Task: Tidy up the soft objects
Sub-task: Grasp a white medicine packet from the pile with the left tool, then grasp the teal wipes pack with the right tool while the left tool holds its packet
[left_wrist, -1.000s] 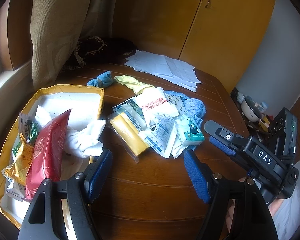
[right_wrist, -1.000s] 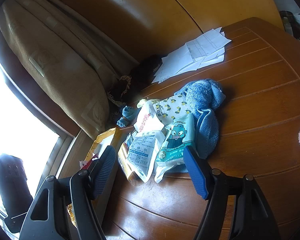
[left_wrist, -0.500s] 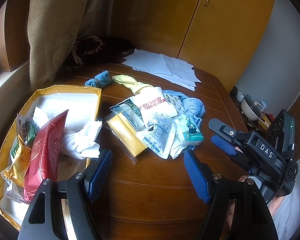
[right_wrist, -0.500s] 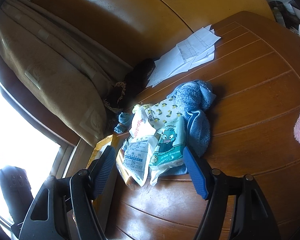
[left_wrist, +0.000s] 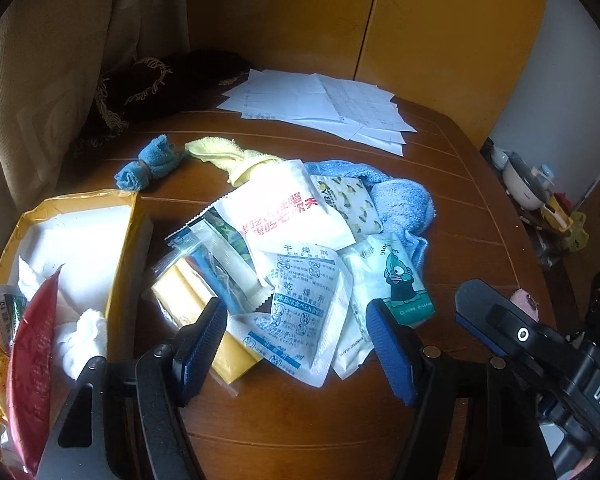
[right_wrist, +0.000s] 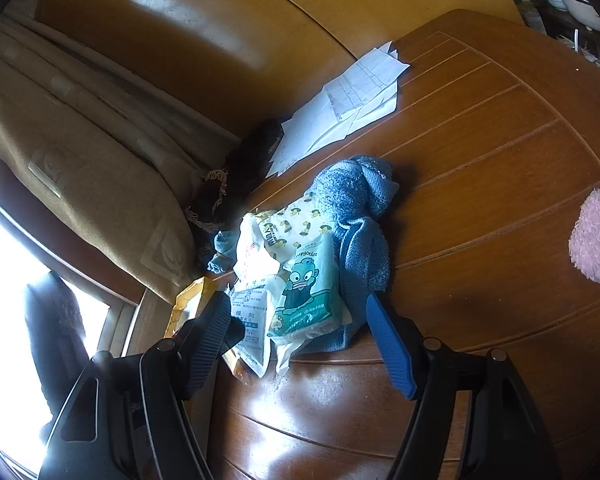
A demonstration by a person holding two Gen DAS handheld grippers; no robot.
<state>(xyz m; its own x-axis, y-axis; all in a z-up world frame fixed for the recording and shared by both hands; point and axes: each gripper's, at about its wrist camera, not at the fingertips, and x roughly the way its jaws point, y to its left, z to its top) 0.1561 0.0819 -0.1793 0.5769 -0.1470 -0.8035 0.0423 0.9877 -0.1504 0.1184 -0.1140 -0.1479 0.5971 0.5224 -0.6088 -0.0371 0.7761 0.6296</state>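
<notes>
the open left gripper (left_wrist: 296, 344), jaws just narrowing and holding nothing, is being brought closer over the white desiccant sachet (left_wrist: 300, 300) mid-table, likely for boxing; the right gripper (right_wrist: 296, 340) is being held open.

Blue towel (left_wrist: 404, 204), yellow cloth (left_wrist: 220, 152), lemon-print pouch (left_wrist: 352, 200), red bag (left_wrist: 32, 344), brown table (left_wrist: 460, 200).

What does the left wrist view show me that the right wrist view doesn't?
Only the left wrist view shows the inside of the yellow box, with a red packet and white cloth in it, the yellow towel, and the right gripper from the side. Only the right wrist view shows the pink fluffy item whole and the bright window. Both share the blue towel, cartoon tissue pack, desiccant packet and paper sheets.
</notes>
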